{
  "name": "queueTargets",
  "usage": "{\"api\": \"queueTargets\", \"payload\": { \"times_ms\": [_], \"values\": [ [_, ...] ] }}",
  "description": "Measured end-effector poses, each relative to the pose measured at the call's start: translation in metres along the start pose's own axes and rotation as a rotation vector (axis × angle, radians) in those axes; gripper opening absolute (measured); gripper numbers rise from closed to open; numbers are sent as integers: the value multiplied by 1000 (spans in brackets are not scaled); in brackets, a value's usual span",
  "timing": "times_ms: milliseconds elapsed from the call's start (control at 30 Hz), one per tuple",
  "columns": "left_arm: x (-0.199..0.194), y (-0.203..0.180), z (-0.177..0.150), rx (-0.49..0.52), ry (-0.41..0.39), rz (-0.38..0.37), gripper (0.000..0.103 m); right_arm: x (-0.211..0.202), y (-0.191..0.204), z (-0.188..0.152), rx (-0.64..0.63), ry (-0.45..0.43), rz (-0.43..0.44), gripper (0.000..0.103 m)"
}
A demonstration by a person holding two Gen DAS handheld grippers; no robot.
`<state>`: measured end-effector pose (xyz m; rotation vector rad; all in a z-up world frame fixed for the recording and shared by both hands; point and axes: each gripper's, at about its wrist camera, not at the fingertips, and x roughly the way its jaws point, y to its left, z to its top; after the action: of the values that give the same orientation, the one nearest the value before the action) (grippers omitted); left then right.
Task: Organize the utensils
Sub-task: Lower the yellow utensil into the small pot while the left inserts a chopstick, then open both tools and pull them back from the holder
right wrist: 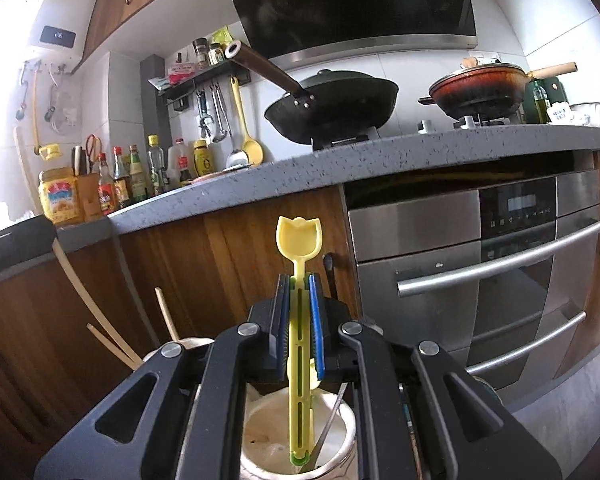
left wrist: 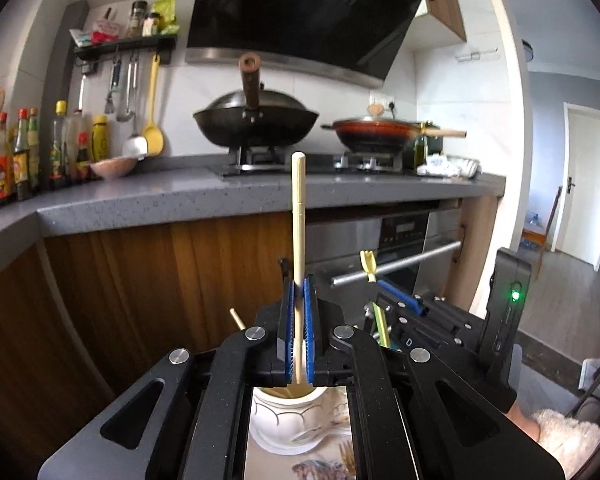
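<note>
Worktop (left wrist: 180,200) spans mid-frame. Left tool (left wrist: 299,292), lower centre, is pinching an upright chopstick (left wrist: 299,208) above a white cup (left wrist: 284,420). Right tool (right wrist: 299,292), lower centre, is pinching a yellow spoon (right wrist: 299,240) standing in a cup (right wrist: 260,432).
</note>
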<state>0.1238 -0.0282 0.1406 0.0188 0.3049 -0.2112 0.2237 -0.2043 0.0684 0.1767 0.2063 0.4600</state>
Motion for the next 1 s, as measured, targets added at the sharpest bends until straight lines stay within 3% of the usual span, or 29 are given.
{"api": "queueTargets", "payload": {
  "times_ms": [200,400,633,700,767,833,867,1000],
  "values": [
    [33,0,-23,-1,107,-1,5,11,3,-16,-48,17,-18,10],
    [48,2,-39,1,184,9,5,11,3,-27,-52,116,-6,10],
    [53,4,-48,-10,208,20,5,9,-6,-38,-5,212,16,11],
    [52,4,-48,-6,204,23,8,7,-7,-38,6,213,22,23],
    [49,3,-47,1,192,30,21,2,-8,-37,18,202,34,33],
    [45,1,-45,6,175,38,26,-4,-8,-35,18,193,33,35],
    [42,1,-44,8,168,42,29,-6,-8,-34,19,190,34,41],
    [29,-3,-41,14,132,47,35,-23,-8,-30,28,174,41,62]
  ]
}}
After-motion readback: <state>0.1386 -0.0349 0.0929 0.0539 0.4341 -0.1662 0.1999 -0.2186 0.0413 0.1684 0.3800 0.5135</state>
